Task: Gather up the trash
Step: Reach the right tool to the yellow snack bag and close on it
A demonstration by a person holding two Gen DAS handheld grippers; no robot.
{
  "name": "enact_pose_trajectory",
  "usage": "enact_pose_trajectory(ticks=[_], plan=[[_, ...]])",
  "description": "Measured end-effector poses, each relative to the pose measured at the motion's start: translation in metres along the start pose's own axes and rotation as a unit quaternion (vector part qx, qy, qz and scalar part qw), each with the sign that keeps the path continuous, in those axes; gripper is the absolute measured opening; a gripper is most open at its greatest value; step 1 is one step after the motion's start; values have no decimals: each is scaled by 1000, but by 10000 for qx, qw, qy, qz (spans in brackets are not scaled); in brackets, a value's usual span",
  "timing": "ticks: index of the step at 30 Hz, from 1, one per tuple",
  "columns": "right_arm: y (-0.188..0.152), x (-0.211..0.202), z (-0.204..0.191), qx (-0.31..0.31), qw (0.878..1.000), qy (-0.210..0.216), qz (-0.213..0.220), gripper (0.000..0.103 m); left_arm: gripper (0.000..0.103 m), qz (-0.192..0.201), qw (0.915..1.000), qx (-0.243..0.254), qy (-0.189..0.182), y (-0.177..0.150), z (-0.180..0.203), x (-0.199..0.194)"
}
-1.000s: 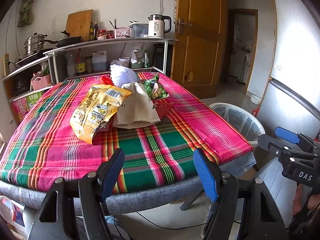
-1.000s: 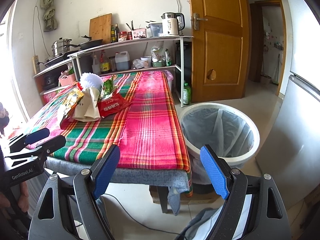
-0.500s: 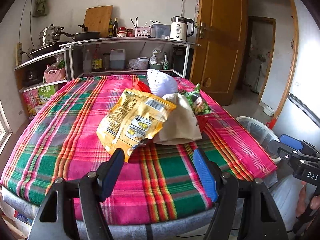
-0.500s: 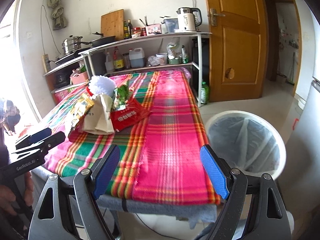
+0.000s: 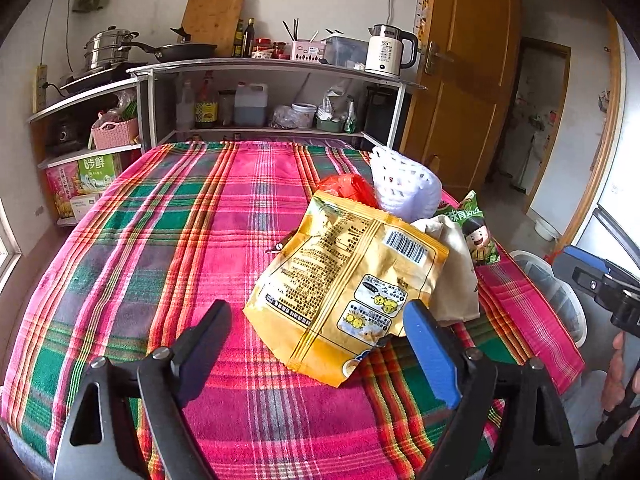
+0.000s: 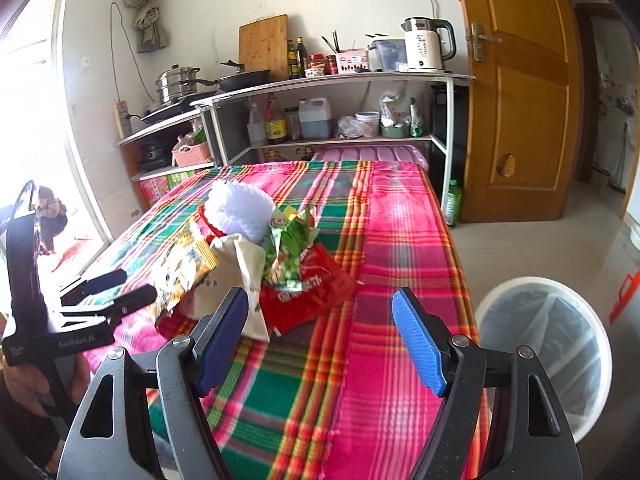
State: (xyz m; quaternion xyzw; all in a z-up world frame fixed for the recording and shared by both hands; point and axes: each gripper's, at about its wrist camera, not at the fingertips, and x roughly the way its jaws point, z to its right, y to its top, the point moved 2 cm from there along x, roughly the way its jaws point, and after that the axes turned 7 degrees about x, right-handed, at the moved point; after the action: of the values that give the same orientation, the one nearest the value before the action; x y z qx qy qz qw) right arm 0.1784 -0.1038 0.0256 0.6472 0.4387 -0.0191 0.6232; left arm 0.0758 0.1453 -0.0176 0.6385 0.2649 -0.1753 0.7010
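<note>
Your left gripper [image 5: 320, 344] and right gripper [image 6: 320, 344] both gape wide and empty, near the yellow snack bag [image 5: 344, 288] on the table [image 5: 160, 240].

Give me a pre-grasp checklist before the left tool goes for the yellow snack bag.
1. Left tool open: ok, fingers spread wide, nothing between them.
2. Yellow snack bag ahead of the left tool: ok, its lower edge lies just beyond the fingertips.
3. Bag free to lift: not ok, it overlaps the beige paper bag and leans on the pile.
4. Right tool open and out of the way: ok, it hangs above the tablecloth, holding nothing.
5. Trash bin lined and unobstructed: ok, beside the table.
6. Bag contents: cannot tell.
</note>
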Motion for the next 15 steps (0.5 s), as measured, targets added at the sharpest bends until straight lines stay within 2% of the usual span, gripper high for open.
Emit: enact_pose_trajectory(ticks=[6,11,15], plan=[[17,24,-8,-41,9998,164,-104,75,90,-172,9996,133,-182,2,-3,15],[23,48,-14,-15,9989,345,-327,61,90,-305,9991,-49,-304,4,-10,25],[21,72,-12,142,9966,473,-658,55,90,-473,9978,-139,-434,3,-11,34]])
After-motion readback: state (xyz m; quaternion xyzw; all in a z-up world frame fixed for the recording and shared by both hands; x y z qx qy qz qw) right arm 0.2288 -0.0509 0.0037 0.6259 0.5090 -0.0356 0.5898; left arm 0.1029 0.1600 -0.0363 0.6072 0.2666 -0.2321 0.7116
